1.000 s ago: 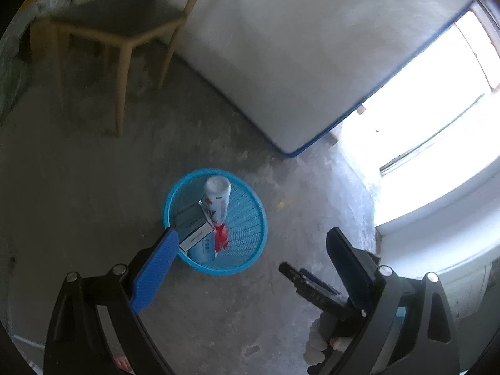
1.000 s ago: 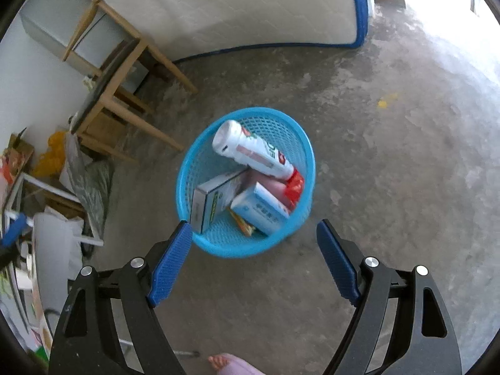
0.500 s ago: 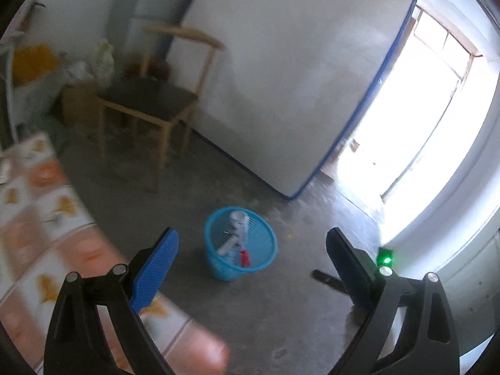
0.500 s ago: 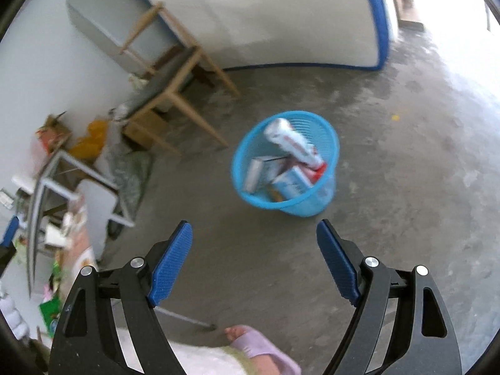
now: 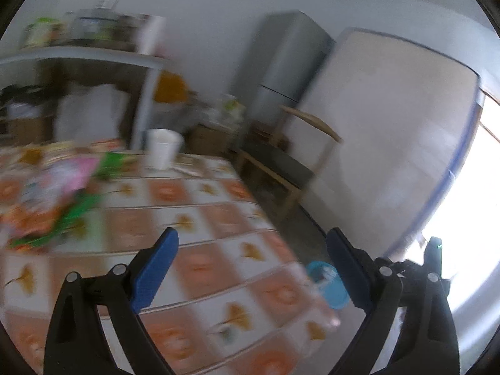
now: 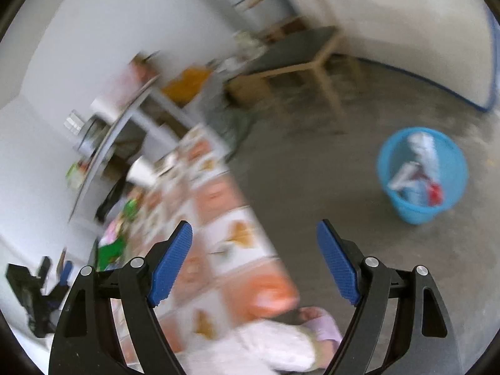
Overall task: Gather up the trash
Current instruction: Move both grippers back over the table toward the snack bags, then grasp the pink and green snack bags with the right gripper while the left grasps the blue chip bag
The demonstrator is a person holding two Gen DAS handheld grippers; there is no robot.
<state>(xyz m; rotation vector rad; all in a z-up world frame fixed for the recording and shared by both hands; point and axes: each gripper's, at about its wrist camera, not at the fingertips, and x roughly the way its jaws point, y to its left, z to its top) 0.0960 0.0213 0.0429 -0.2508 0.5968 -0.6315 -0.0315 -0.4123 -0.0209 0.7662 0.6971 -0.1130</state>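
Blur softens both views, yet the main shapes can be made out. The left gripper (image 5: 251,257) is held with its ribbed blue pads spread wide and nothing between them, above a table (image 5: 200,218) covered in a glossy cloth of orange and white squares printed with leaf motifs. Ahead and to the left of that claw, crumpled green, pink and orange wrappers (image 5: 53,193) are seen lying on the cloth, and further ahead a white paper cup (image 5: 162,151) stands upright near the far edge. The round blue mesh basket (image 5: 326,284) is seen low on the floor, just inside the claw's right finger and partly hidden by it. Beyond the table edge, a wooden chair (image 5: 281,162) with a dark flat seat stands before a grey refrigerator (image 5: 281,65) and a large pale panel with a blue border (image 5: 390,131). The right gripper (image 6: 254,261) is likewise released, its black arms and blue pads apart and empty. From that claw the basket (image 6: 422,175) is found ahead and to the right on rough grey concrete, with a white bottle and small boxes inside; their details cannot be read. The table corner (image 6: 231,243) lies between and to the left of its fingers, and a white sleeve or trouser leg (image 6: 275,347) with a lilac slipper (image 6: 325,325) is seen below.
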